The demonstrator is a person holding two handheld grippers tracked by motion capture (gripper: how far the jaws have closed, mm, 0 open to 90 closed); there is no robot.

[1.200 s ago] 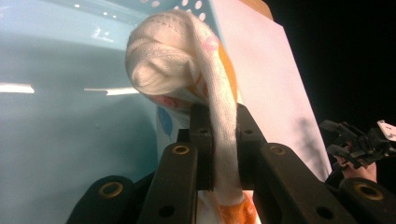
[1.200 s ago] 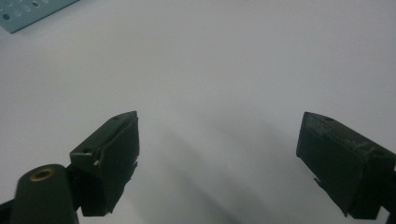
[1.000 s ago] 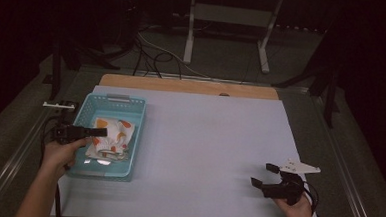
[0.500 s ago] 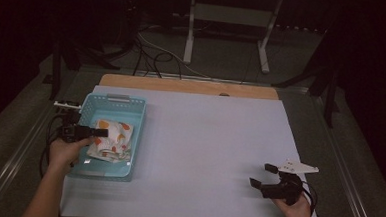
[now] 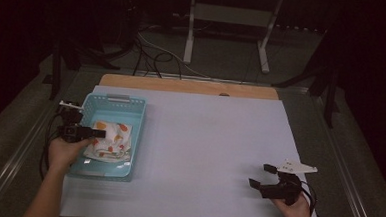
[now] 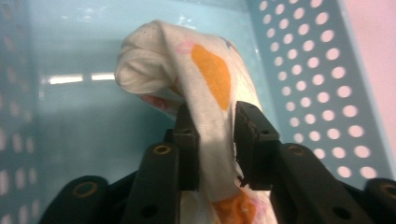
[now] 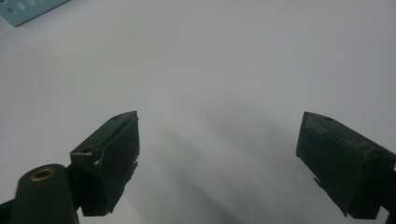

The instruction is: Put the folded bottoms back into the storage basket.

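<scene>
In the light-blue perforated basket (image 5: 130, 116) at the table's left: white cloth with orange spots (image 5: 110, 140), bunched on the basket floor. Left gripper (image 6: 215, 140) reaches in over the left rim; jaws have just been opening, a fold of the cloth is between them and both pads touch it. Right gripper (image 5: 263, 175) sits on the white table cover (image 5: 204, 139) near the front right corner, well apart from the basket, jaws wide apart with nothing between.

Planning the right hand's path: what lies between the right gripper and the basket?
Bare table in the high view, from right gripper to basket.
</scene>
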